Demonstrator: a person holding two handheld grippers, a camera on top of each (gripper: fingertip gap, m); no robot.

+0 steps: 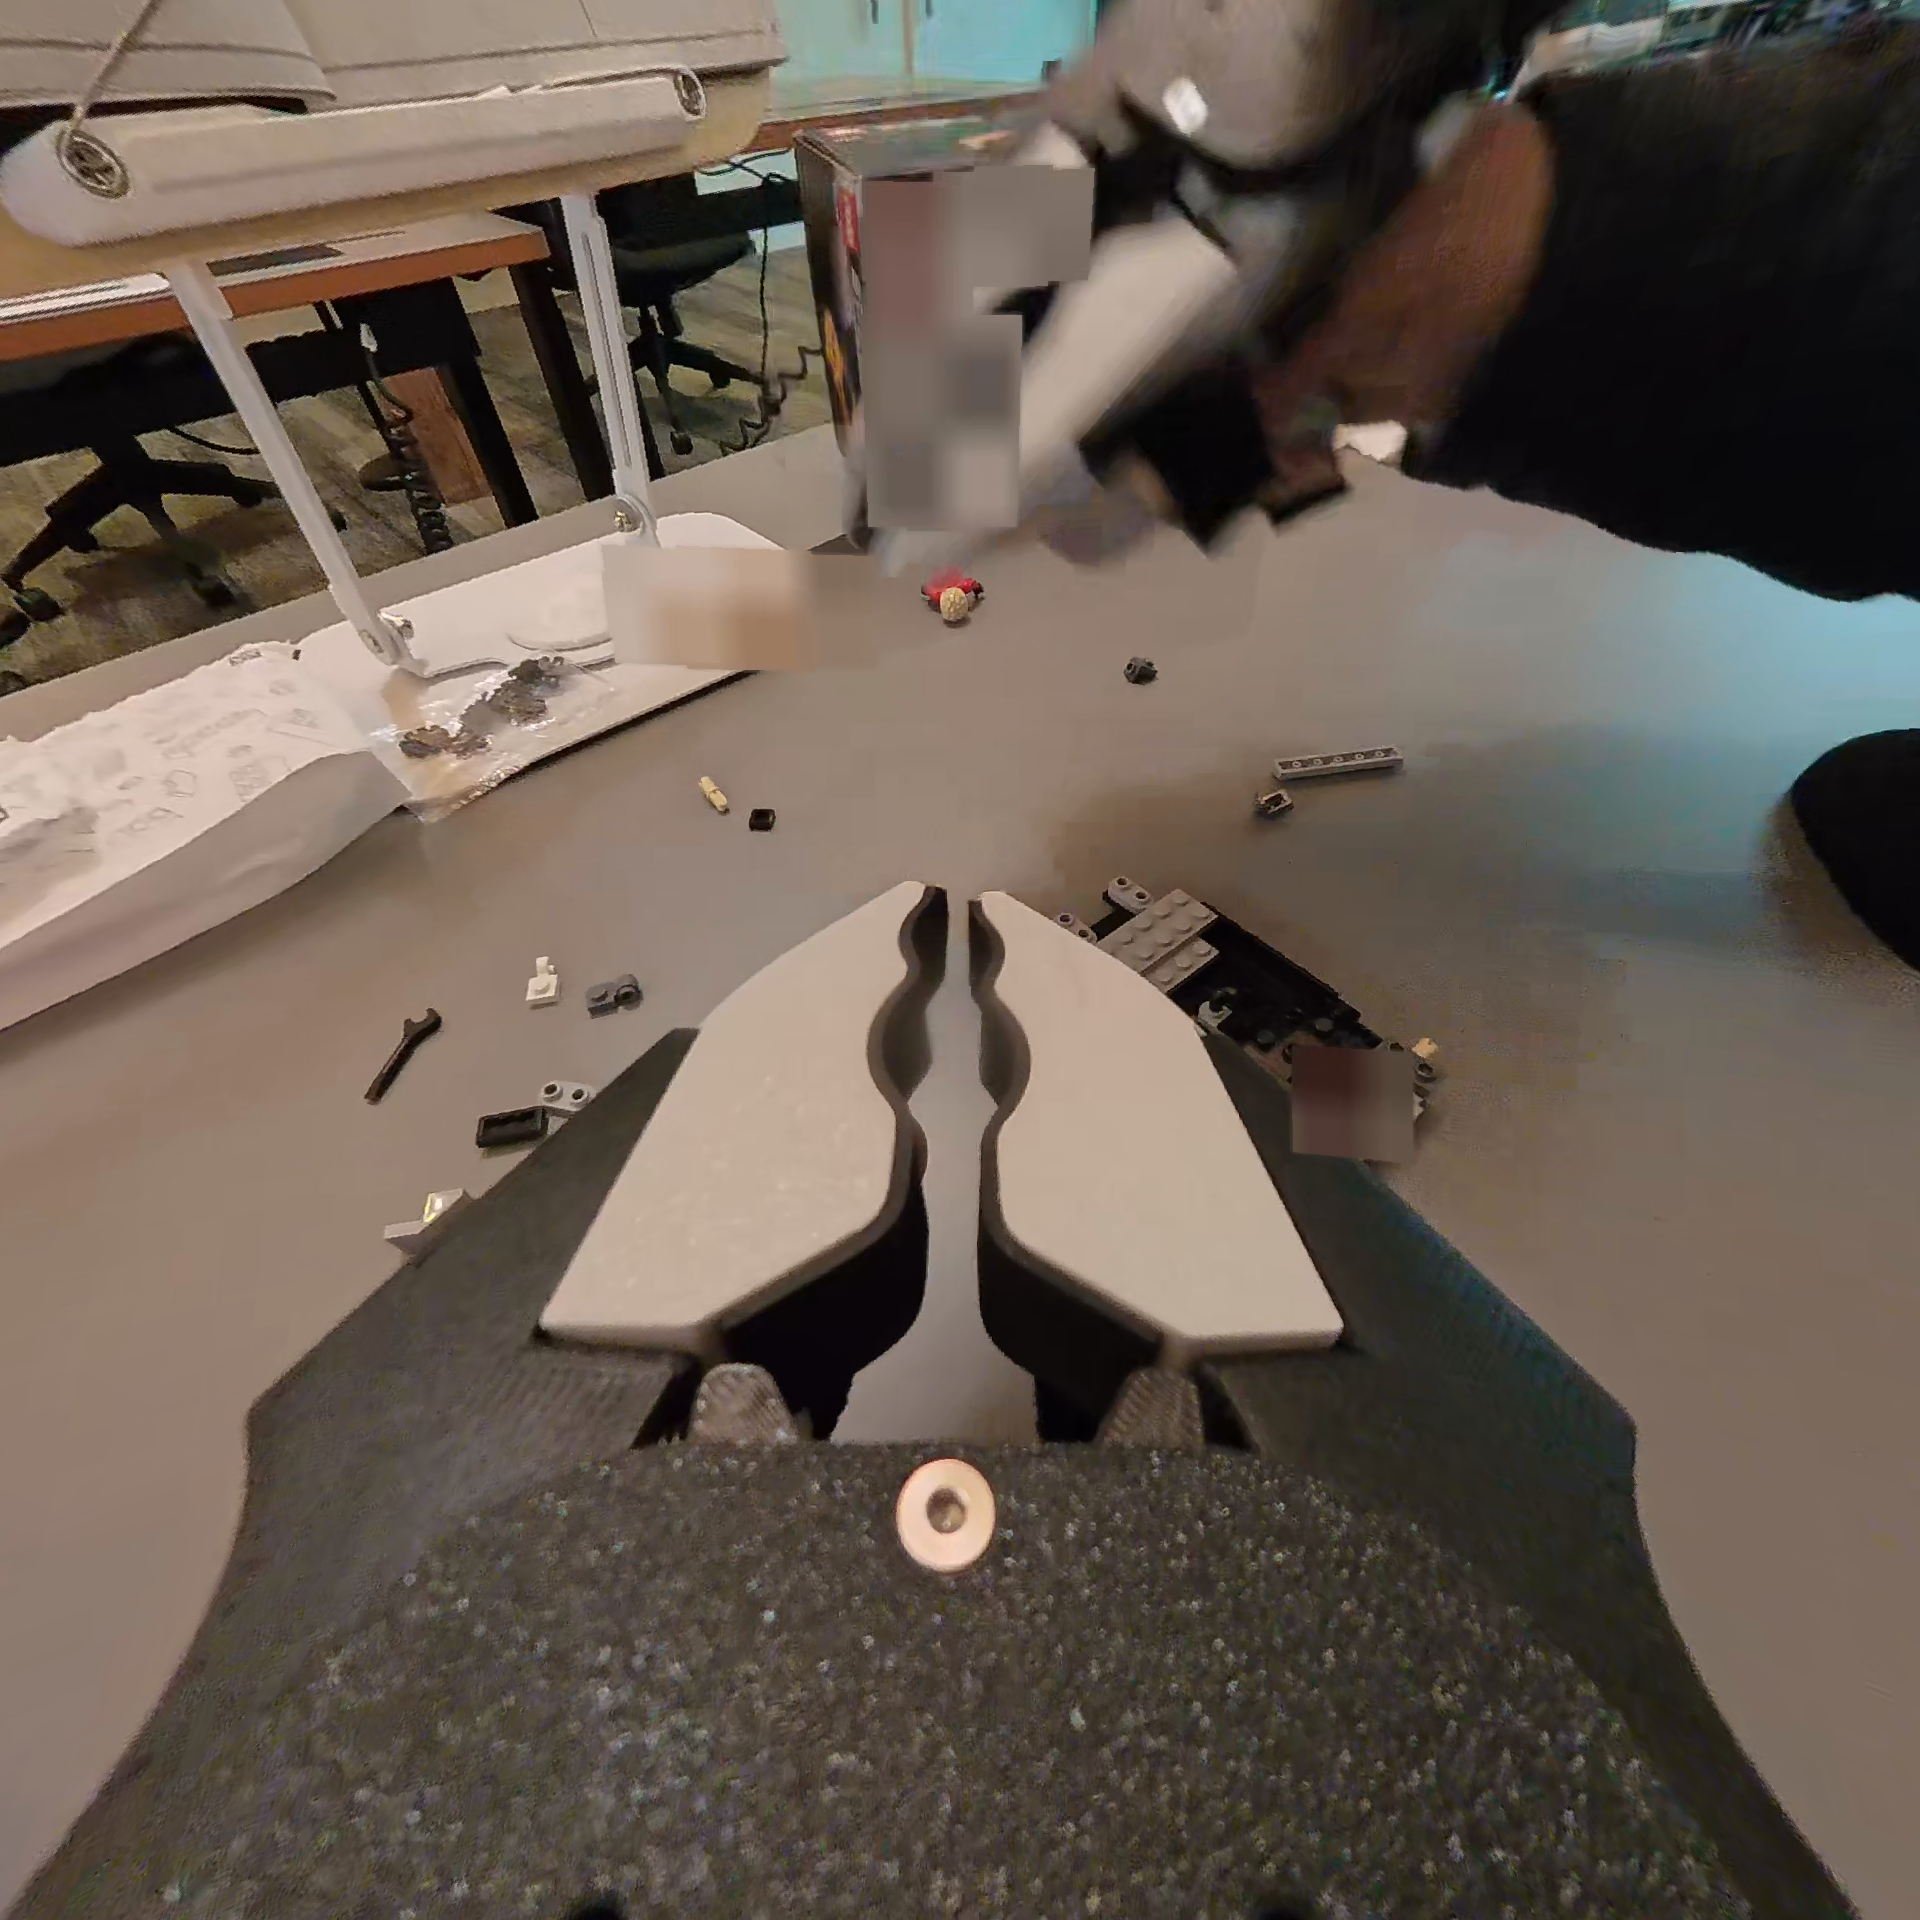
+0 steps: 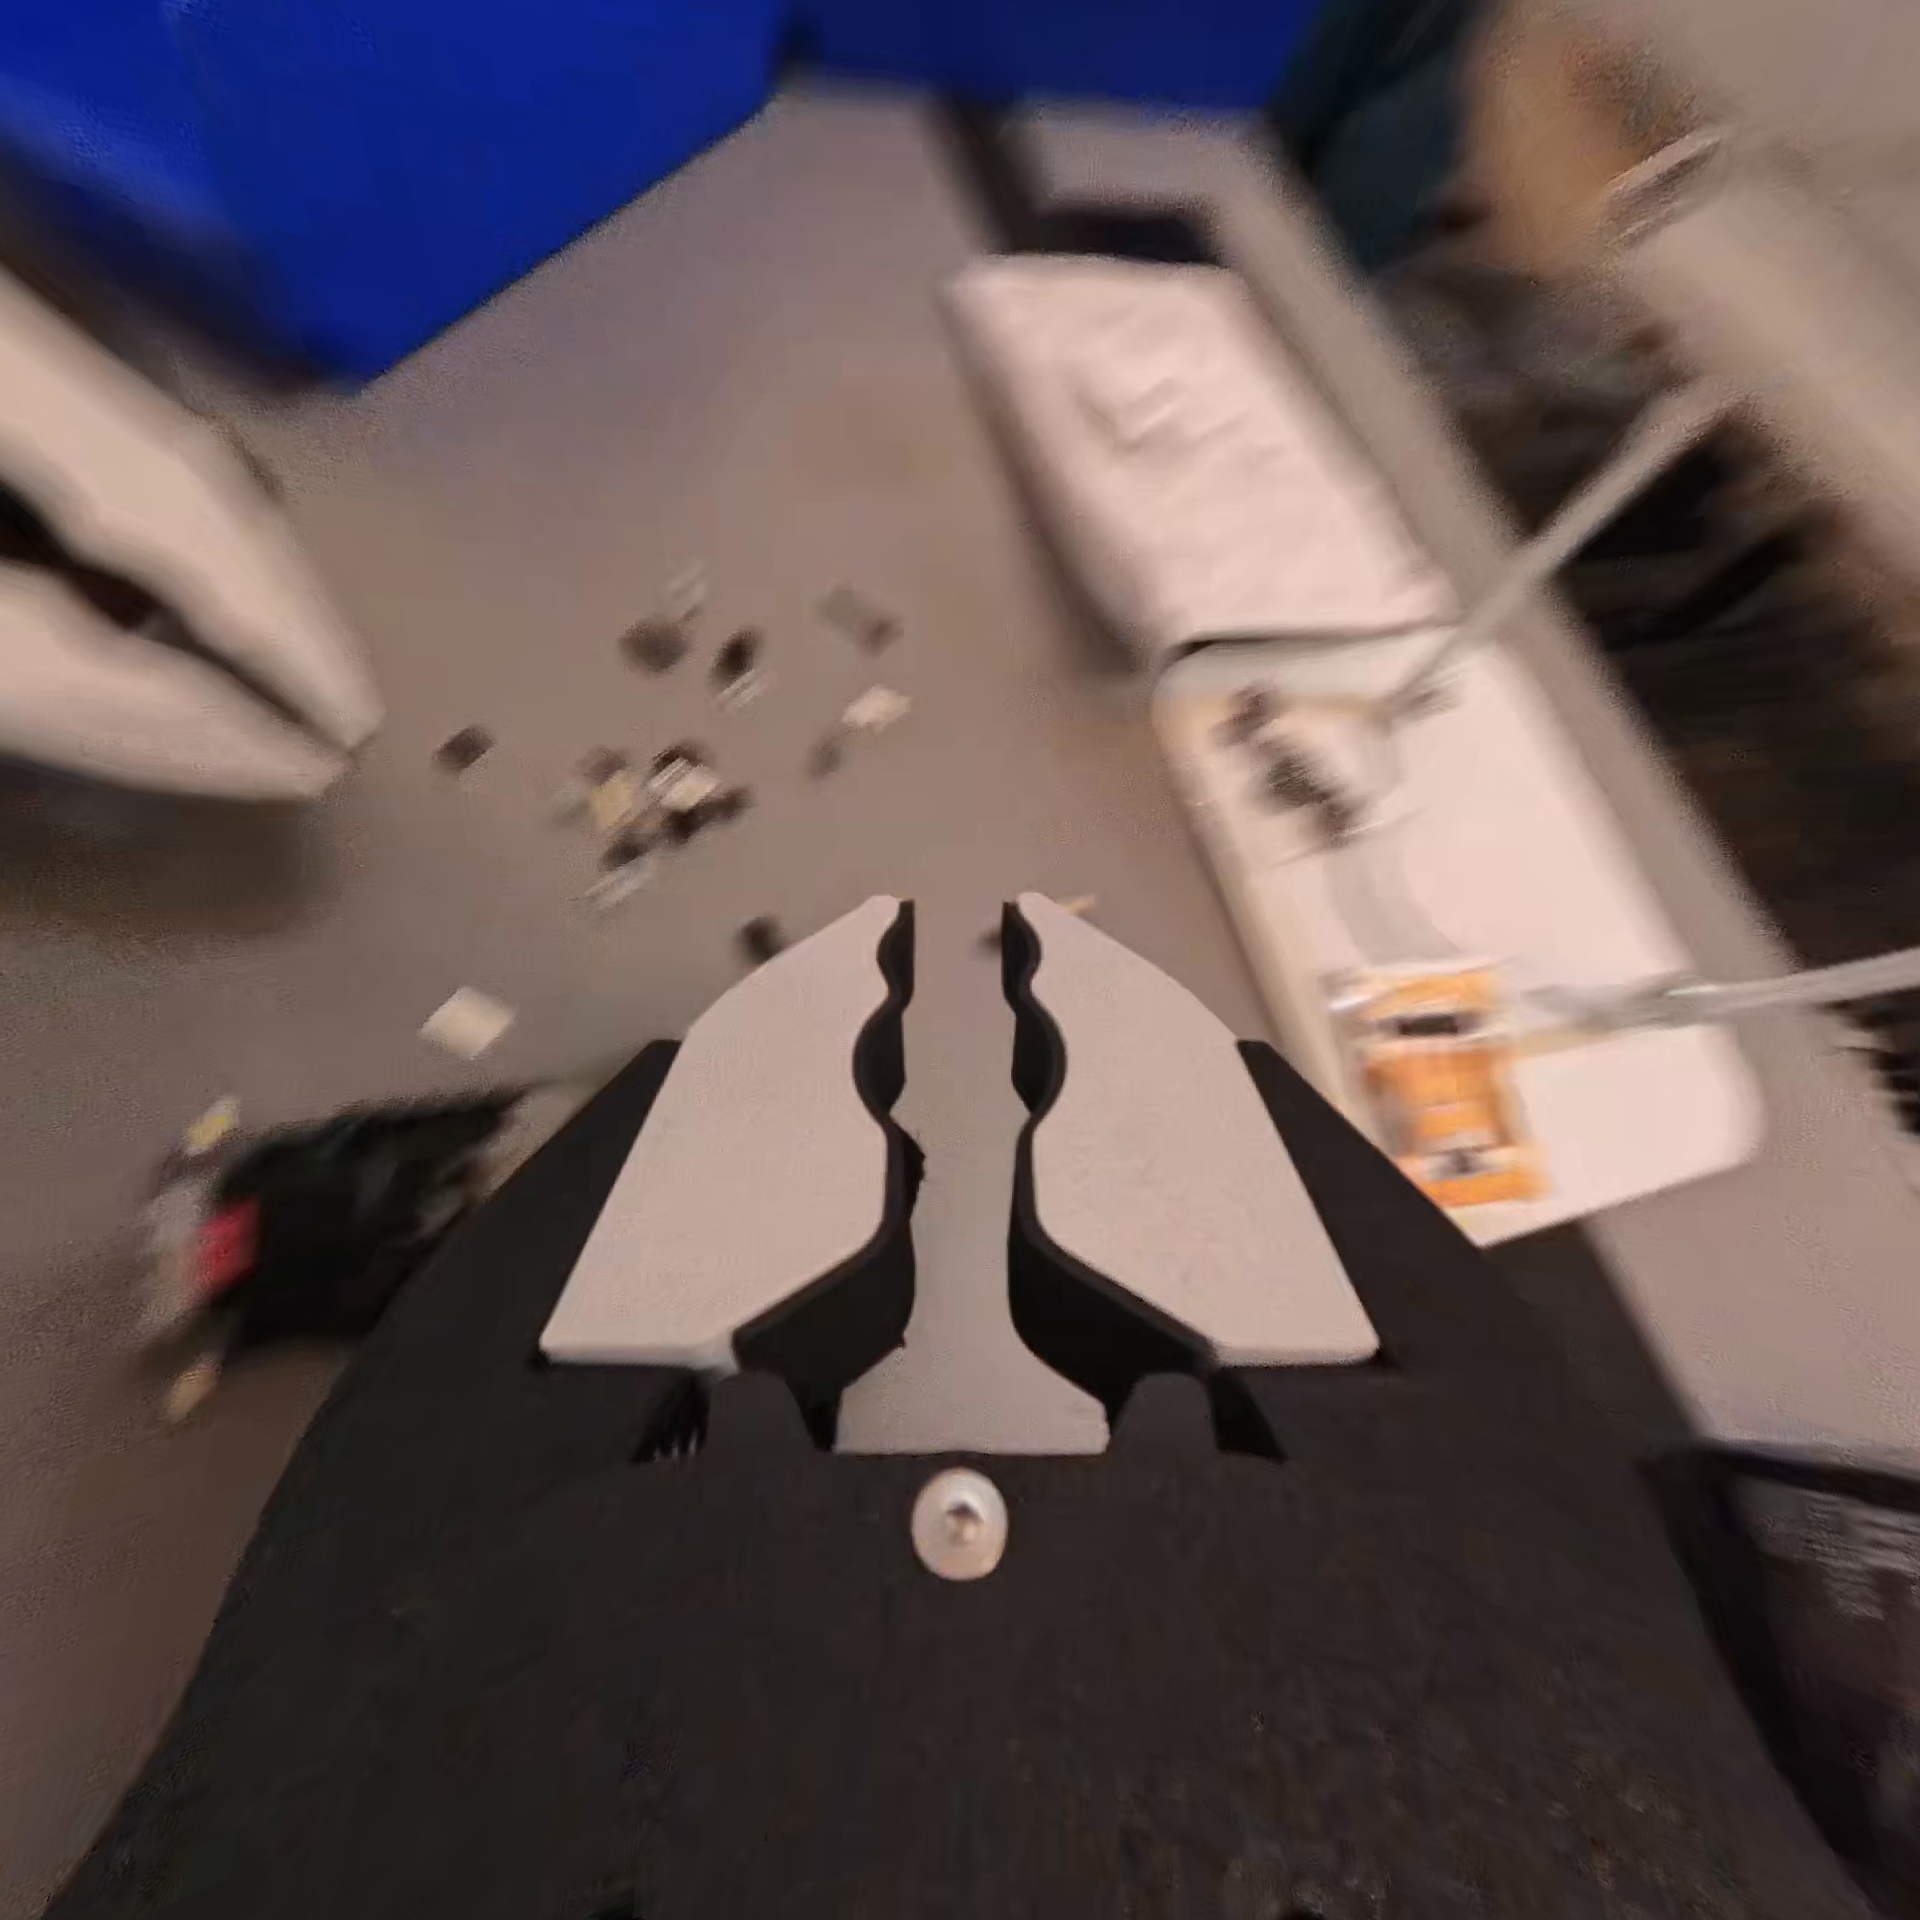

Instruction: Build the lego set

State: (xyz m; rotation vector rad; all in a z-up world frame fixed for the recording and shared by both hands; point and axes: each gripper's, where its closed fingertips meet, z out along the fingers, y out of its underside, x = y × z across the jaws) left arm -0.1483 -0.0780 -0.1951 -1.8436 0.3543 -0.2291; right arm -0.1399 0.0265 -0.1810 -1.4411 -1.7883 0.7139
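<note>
Left gripper (image 1: 958, 906) jaws nearly closed, empty, with the black-and-grey lego build (image 1: 1236, 971) on the tabletop just right of its tips; right gripper (image 2: 958, 914) slightly parted, empty, farther off.

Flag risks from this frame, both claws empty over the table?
1. The right wrist view is heavily motion-blurred; the right claw seems to be moving fast above the loose pieces, so it could scatter them.
2. The left claw, nearly shut and empty, sits beside the black and grey assembly; a nudge might shift it.
3. Tiny parts like the black stud lie apart on the grey table, easy to mis-grip.
</note>
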